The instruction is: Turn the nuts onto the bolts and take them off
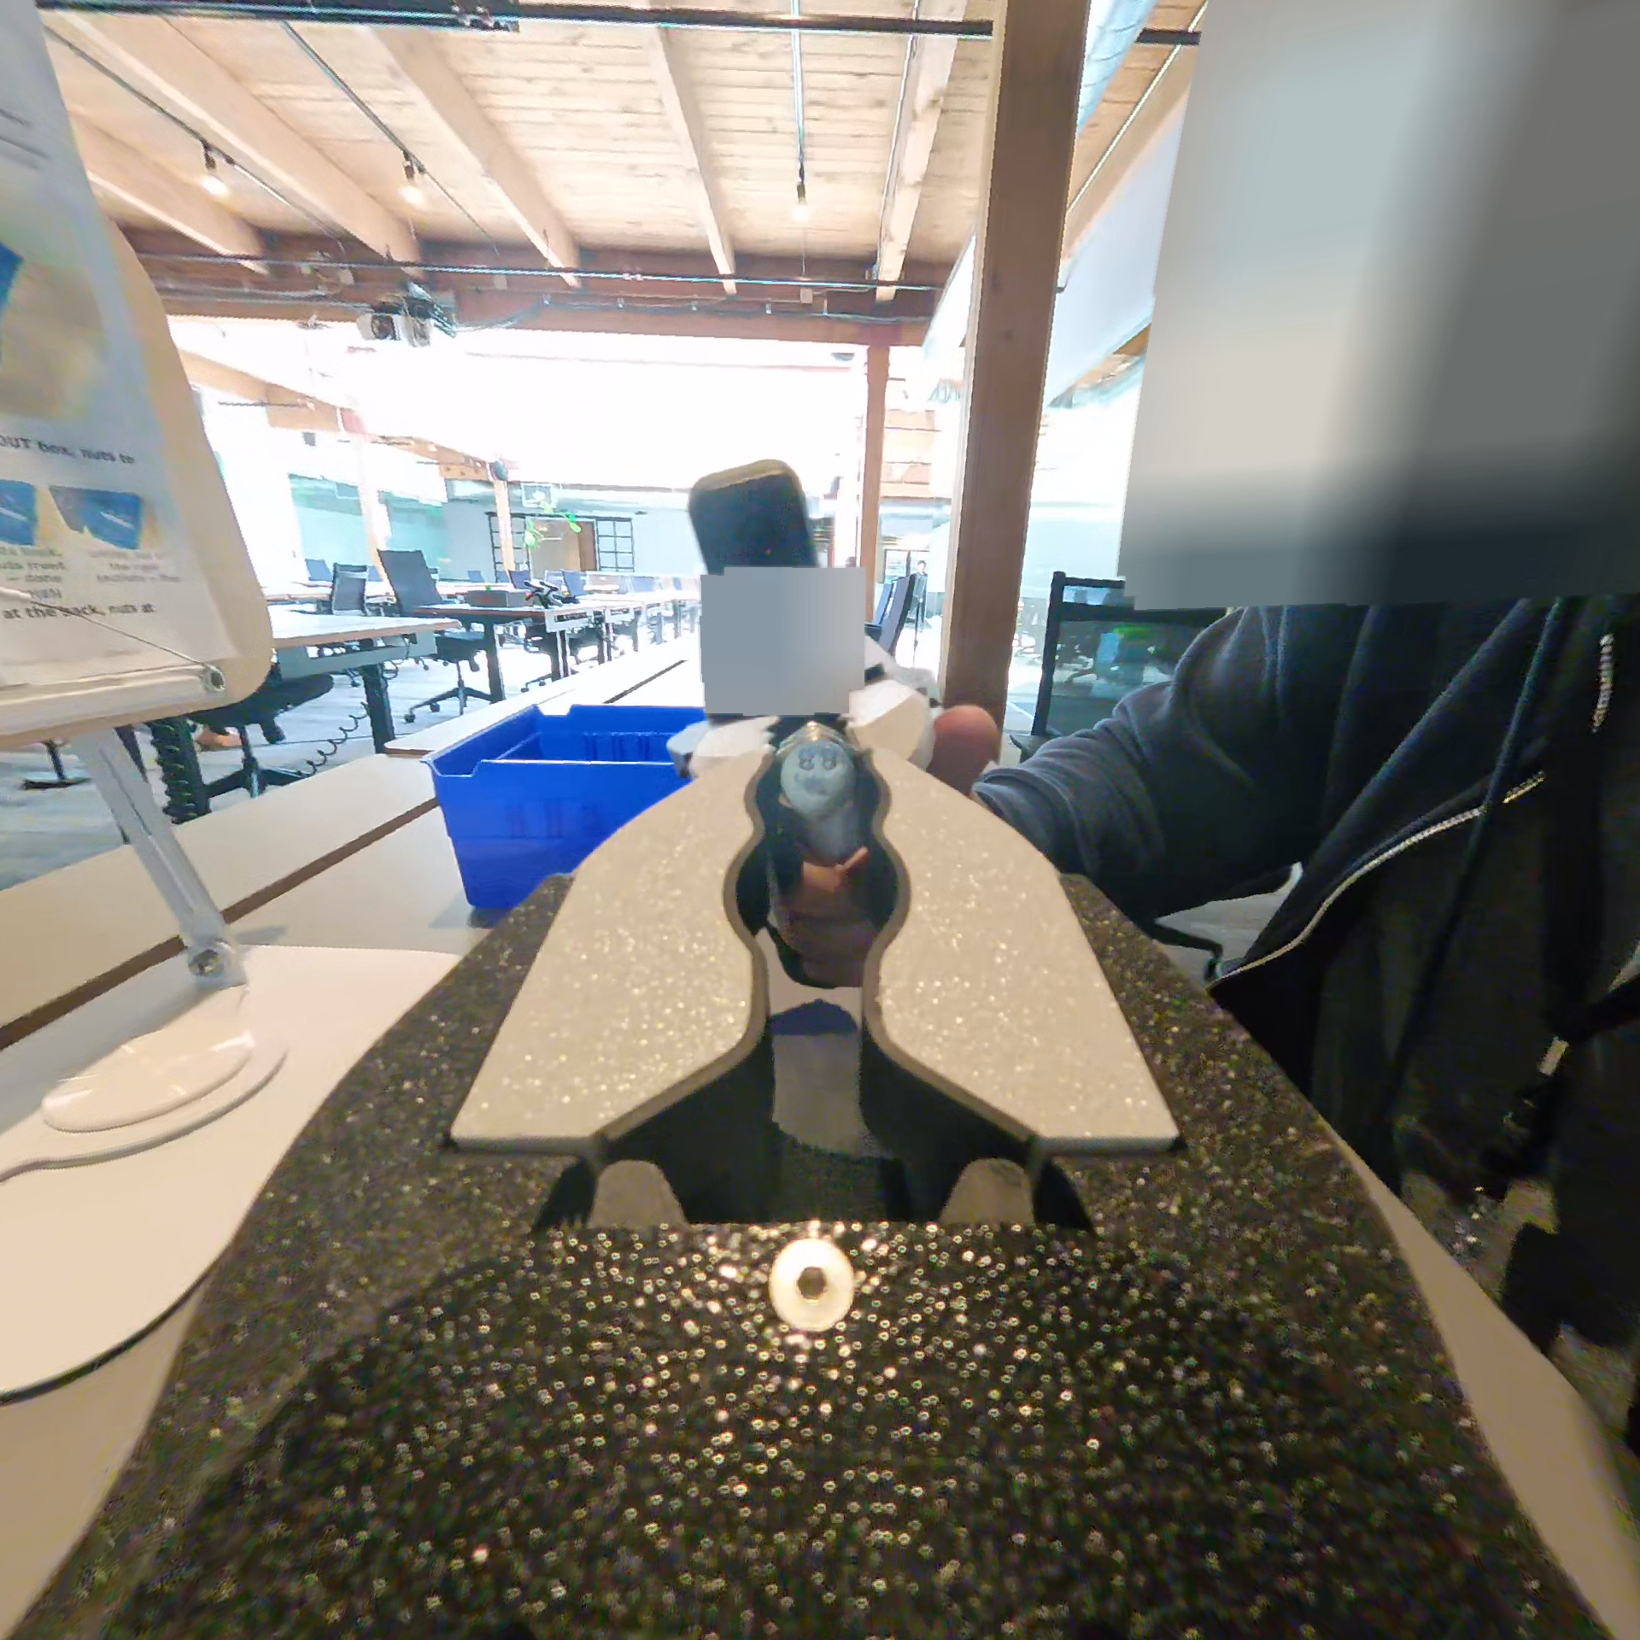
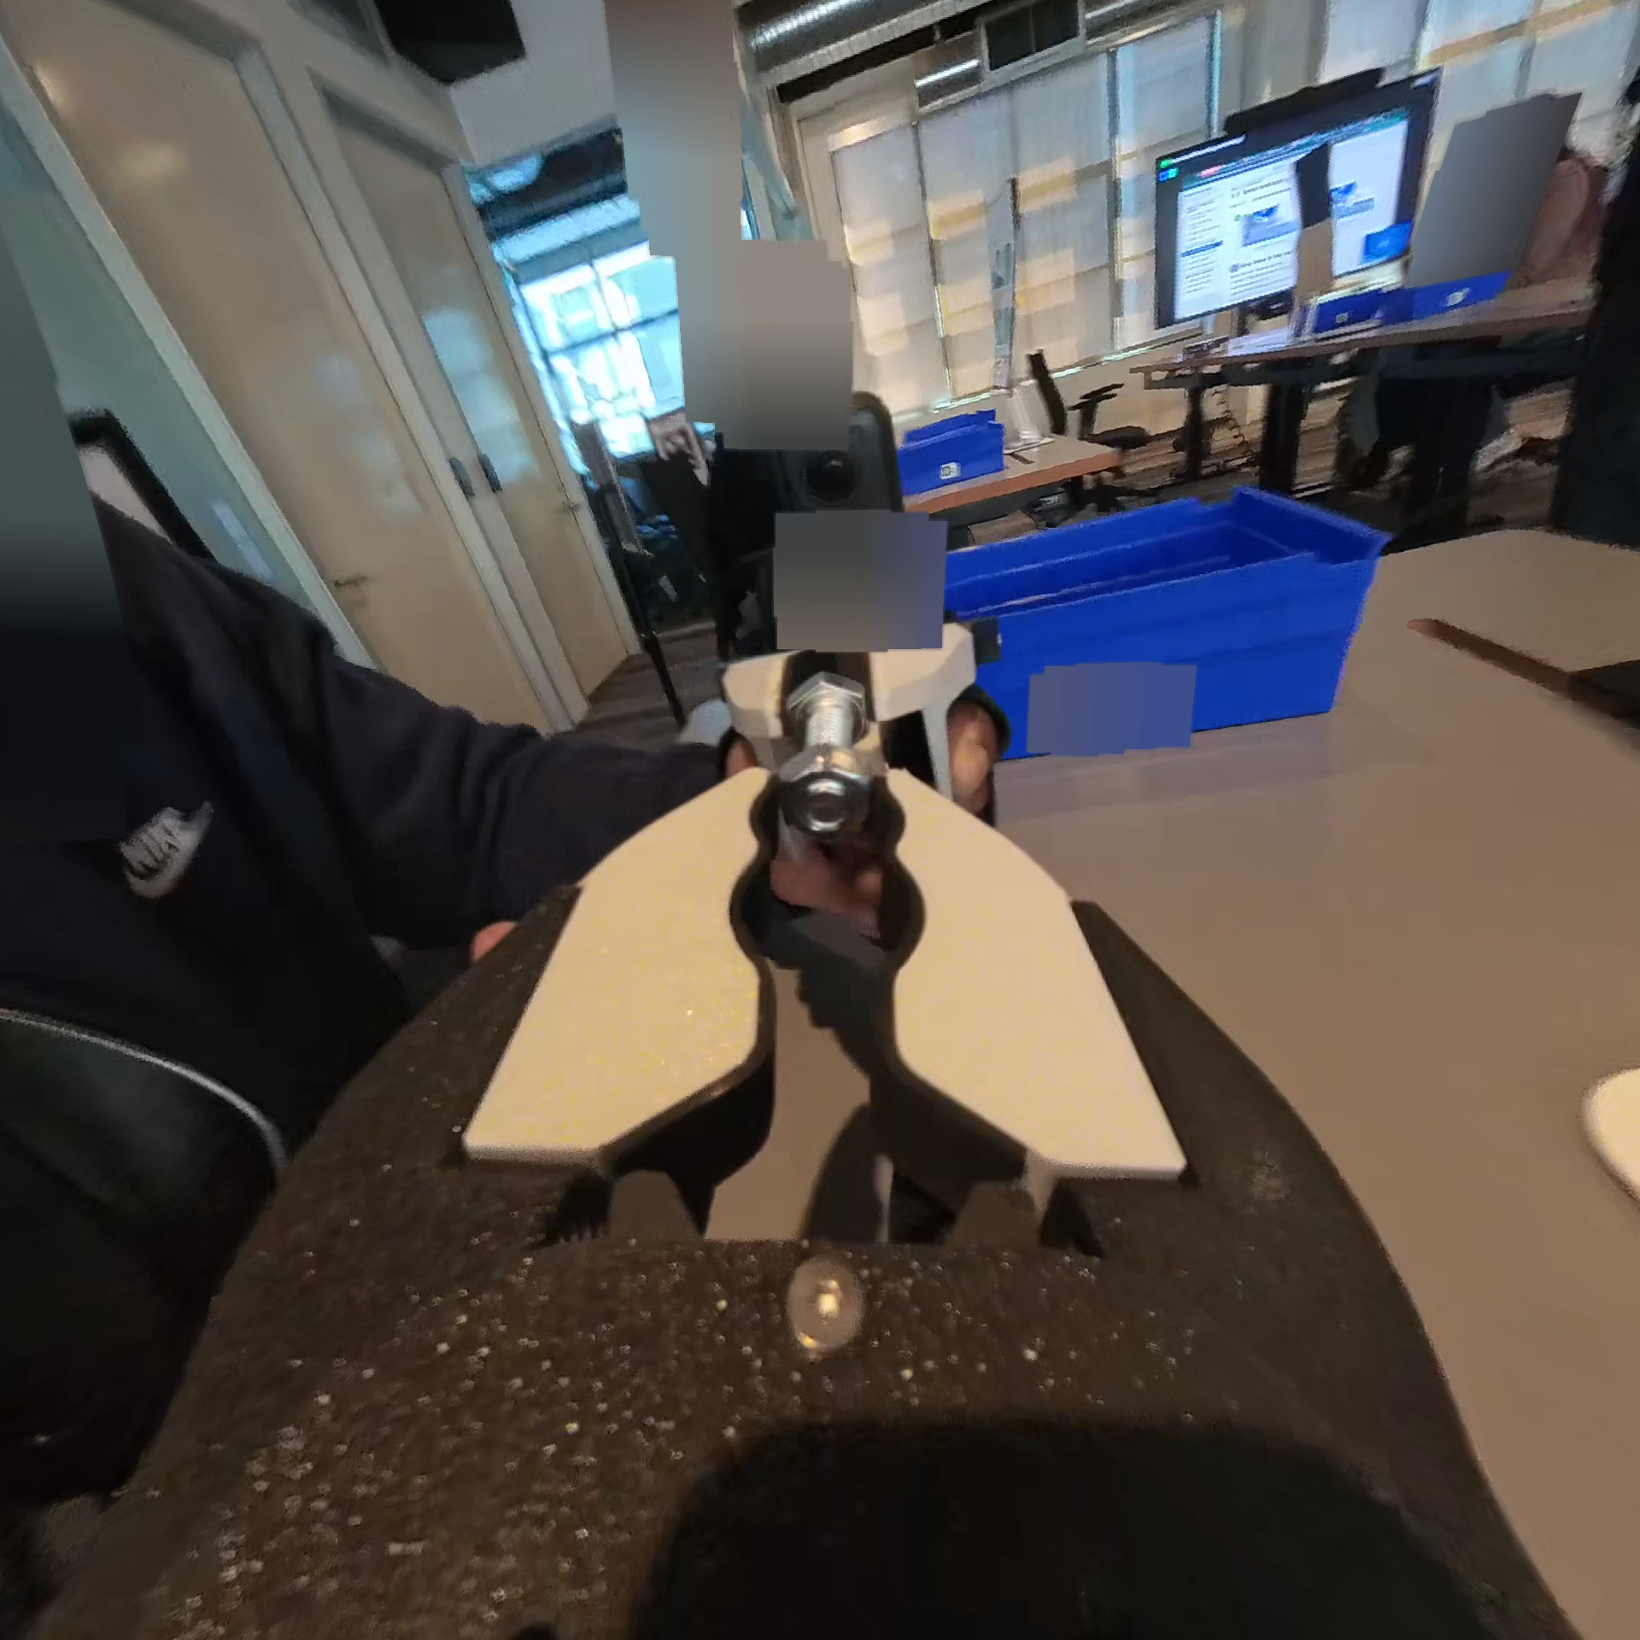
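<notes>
Open-plan office space stretches behind both views, with timber ceiling beams, rows of desks and chairs, and a lit monitor (image 2: 1287, 195) on a far desk. Closer in, a pale table (image 2: 1331, 887) carries a blue bin (image 2: 1242, 612) and a white stand (image 1: 169, 896) holding a printed sheet.

Both claws meet in the air above the table, tip to tip, each pointing at the other. In the left wrist view, the left claw (image 1: 815, 799) has its pale fingers (image 1: 648, 967) drawn close around the bolt (image 1: 818, 799), seen end-on as a blurred grey round; the tips press in on either side of it. Beyond it the white fingers of the other claw come in from the far side.

In the right wrist view, the right claw (image 2: 821, 799) is nearly closed on a hex nut (image 2: 821, 803) that sits at the near end of the threaded shank. The bolt runs straight away from the camera, and a second hex piece (image 2: 821, 697) lies farther along it, held between the white fingers of the opposing claw; whether that is the bolt head or another nut cannot be told.

A person in a dark zipped jacket (image 1: 1384, 799) stands close behind the tools, a sleeve reaching toward each handle, and fingertips show below the bolt through the gap between the fingers
</notes>
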